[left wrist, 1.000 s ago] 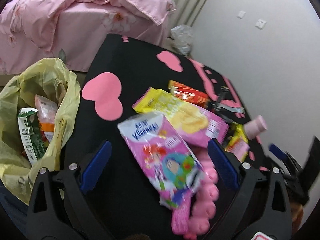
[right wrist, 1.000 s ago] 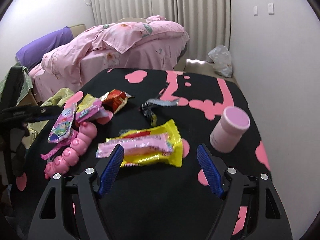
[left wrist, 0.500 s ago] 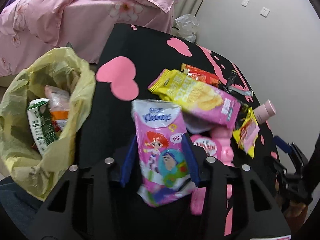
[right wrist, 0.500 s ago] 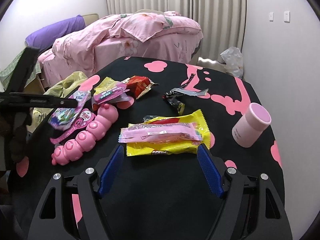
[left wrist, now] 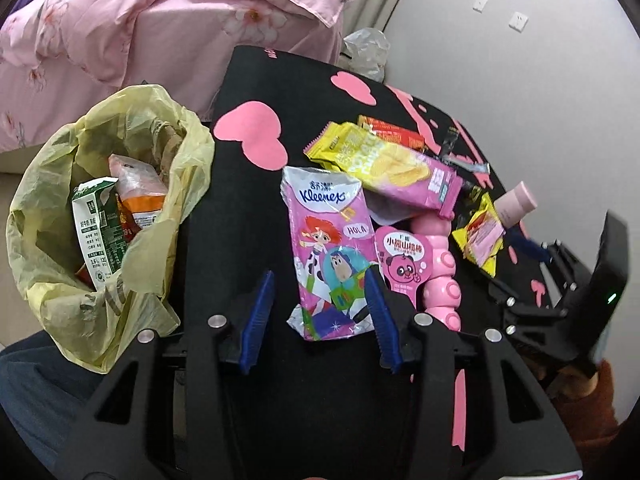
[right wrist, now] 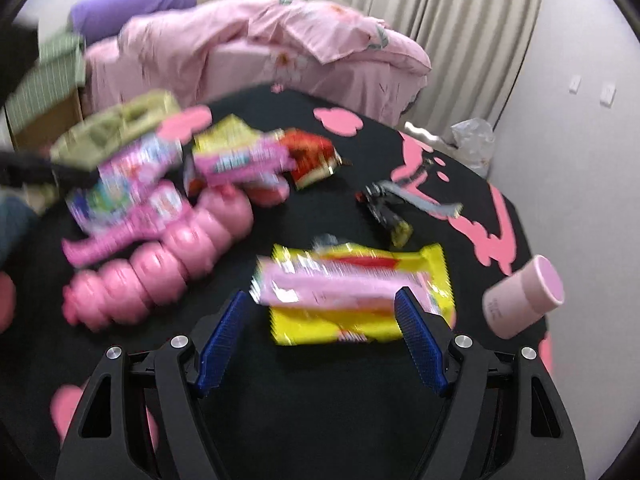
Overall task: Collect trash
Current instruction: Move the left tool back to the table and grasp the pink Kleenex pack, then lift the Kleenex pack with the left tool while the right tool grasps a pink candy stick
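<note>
My left tongs stood spread wide a second ago, with the Kleenex pack lying loose between them. Now they are drawn in to about half that width around its lower half. The right pad sits against the pack's edge, and a thin dark sliver shows beside the left pad. I judge it a soft pinch, not a hard clamp. In the blurred right wrist view the pack looks tipped up off the bench, riding with my tongs. The pack no longer overlaps the pink caterpillar toy as it did before; it is now just left of it, on the side of the yellow trash bag. The bag gapes beside the bench edge with a milk carton already inside.

My right tongs are spread and hold nothing. They have come in closer over the pink wrapper, which lies on the yellow wrapper. One pad is now near each end of the pink one (the picture is smeared, so I cannot tell if a pad touches).

For the task, one piece is now in hand and wants carrying across to the bag. The next pick seems lined up. The chip packet and red wrapper still wait further along the bench.
</note>
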`<action>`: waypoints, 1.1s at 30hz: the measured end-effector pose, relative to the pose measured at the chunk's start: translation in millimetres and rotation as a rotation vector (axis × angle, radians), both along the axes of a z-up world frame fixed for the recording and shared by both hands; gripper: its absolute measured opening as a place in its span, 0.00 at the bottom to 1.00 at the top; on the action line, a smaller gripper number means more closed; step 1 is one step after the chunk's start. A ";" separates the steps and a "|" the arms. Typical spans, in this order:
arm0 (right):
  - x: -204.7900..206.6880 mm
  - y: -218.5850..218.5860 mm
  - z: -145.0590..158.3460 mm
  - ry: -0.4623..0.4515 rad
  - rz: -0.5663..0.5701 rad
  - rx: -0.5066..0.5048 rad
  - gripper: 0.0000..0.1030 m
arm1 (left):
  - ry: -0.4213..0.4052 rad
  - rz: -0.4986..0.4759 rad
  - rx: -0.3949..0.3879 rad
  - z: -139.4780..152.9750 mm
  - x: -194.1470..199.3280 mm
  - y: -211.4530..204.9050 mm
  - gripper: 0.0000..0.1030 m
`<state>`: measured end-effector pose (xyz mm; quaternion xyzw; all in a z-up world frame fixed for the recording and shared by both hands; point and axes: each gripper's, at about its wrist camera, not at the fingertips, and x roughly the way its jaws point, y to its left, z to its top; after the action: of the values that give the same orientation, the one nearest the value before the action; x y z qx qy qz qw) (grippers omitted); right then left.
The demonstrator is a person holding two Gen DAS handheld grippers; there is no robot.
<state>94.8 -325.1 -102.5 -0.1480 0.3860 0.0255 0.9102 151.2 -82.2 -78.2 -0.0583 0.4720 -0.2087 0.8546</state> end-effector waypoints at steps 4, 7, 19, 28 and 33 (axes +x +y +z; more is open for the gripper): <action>-11.1 -38.5 -5.9 0.029 -0.125 -0.031 0.70 | 0.009 0.006 -0.034 0.3 -0.1 4.0 0.44; -21.9 -67.9 -7.3 0.041 -0.224 -0.036 0.70 | 0.019 -0.004 -0.037 -3.3 -0.8 0.3 0.44; 5.3 -69.5 23.0 -0.001 -0.187 0.391 0.70 | -0.005 0.014 -0.015 -0.8 -0.3 -2.4 0.46; 40.5 -60.3 10.4 0.055 -0.157 0.396 0.16 | -0.012 0.055 -0.017 1.3 1.9 15.1 0.48; 13.9 -63.5 19.1 0.020 -0.125 0.421 0.12 | -0.004 0.050 -0.014 -1.8 6.1 10.9 0.48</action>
<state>108.7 -388.6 -83.4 0.0699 0.3896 0.0508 0.9169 157.2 -71.3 -80.0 -0.0755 0.4672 -0.1909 0.8600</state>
